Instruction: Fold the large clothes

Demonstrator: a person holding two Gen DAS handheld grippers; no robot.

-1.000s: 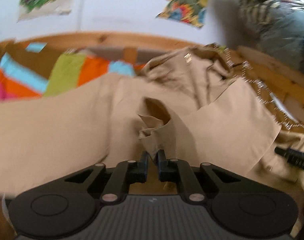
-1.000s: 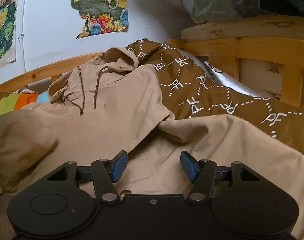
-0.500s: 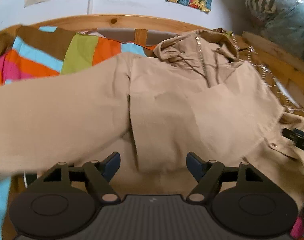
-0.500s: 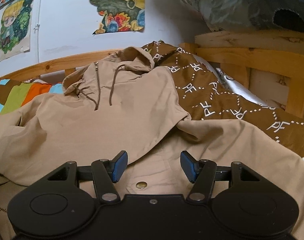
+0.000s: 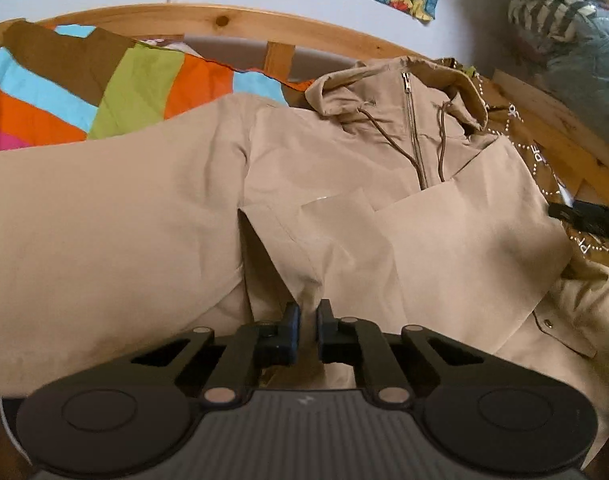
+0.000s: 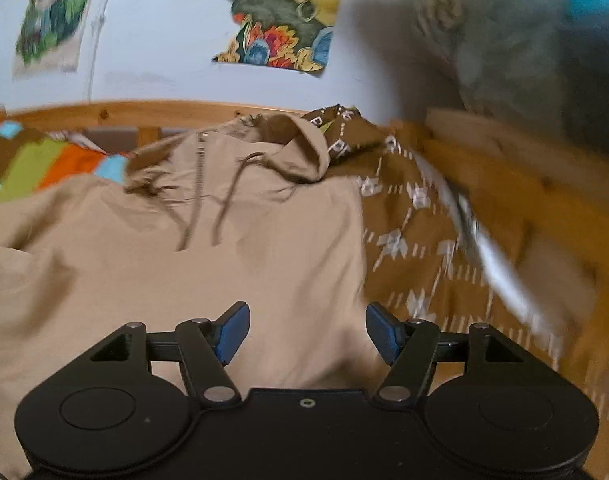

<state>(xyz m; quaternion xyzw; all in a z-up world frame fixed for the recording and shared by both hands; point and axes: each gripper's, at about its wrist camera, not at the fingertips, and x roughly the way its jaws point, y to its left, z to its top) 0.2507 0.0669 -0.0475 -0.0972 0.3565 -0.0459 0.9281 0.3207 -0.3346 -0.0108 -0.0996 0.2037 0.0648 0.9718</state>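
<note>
A striped blanket [image 5: 104,92] in orange, green, blue and brown is covering the left part of the bed, against the wooden rail [image 5: 208,20]. The beige hoodie [image 5: 344,216] is lying spread across the bed, front up, its left sleeve [image 5: 104,232] stretching out over the blanket and its hood [image 5: 400,84] resting near the rail with the zip [image 5: 414,132] and drawstrings showing.

The left gripper [image 5: 307,320] is closing on the hoodie's lower edge: its fingers [image 5: 291,322] are standing almost together, with a ridge of beige cloth pinched between them (the fold rises from the body panel just right of the sleeve seam).

To the right, the right gripper [image 6: 306,330] is hovering over the hoodie's right side, its blue-padded fingers [image 6: 234,330] spread wide and opening, nothing between them but the cloth lying below. Its view is blurred. Beyond the hoodie's right edge a brown patterned cover [image 6: 416,232] is lying against the wooden bed frame [image 6: 504,184]. On the white wall two posters [image 6: 280,16] are hanging.
</note>
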